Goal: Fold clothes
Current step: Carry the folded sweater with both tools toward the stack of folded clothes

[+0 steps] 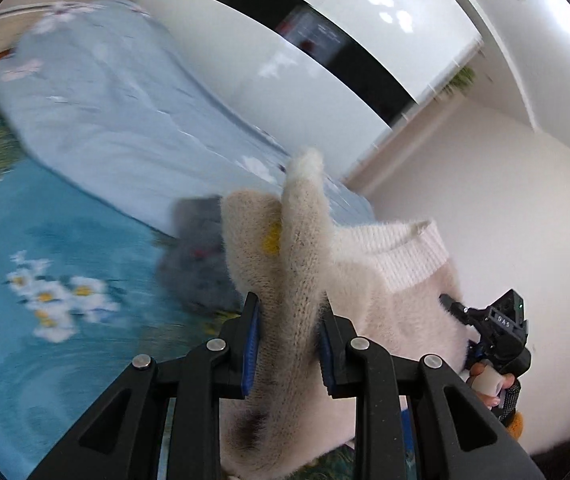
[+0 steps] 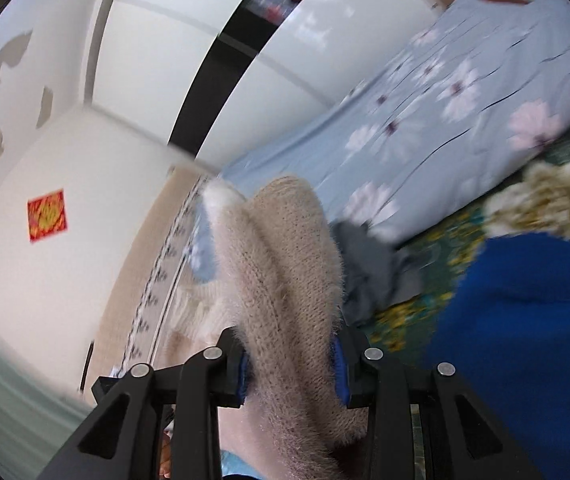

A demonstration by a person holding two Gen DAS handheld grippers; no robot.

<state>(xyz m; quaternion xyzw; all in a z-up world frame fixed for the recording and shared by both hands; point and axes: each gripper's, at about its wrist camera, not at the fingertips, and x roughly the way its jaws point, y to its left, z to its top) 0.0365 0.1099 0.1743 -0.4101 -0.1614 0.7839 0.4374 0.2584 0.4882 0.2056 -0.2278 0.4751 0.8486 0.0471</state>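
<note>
The left gripper (image 1: 287, 344) and right gripper (image 2: 291, 372) each clamp a bunched part of the fuzzy cream knit sweater (image 1: 385, 280); it hangs between them, lifted above the teal floral bedspread (image 1: 65, 240), equally near both hands.

Sweater (image 1: 365, 280) hangs between both grippers — quilt (image 1: 117, 120) seemingly behind it.

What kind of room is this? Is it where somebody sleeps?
Most likely a bedroom. A light blue flowered quilt lies on a bed with a teal floral sheet, and glossy white wardrobe doors stand behind it. Both claws hold a fuzzy beige sweater above the bed.
</note>
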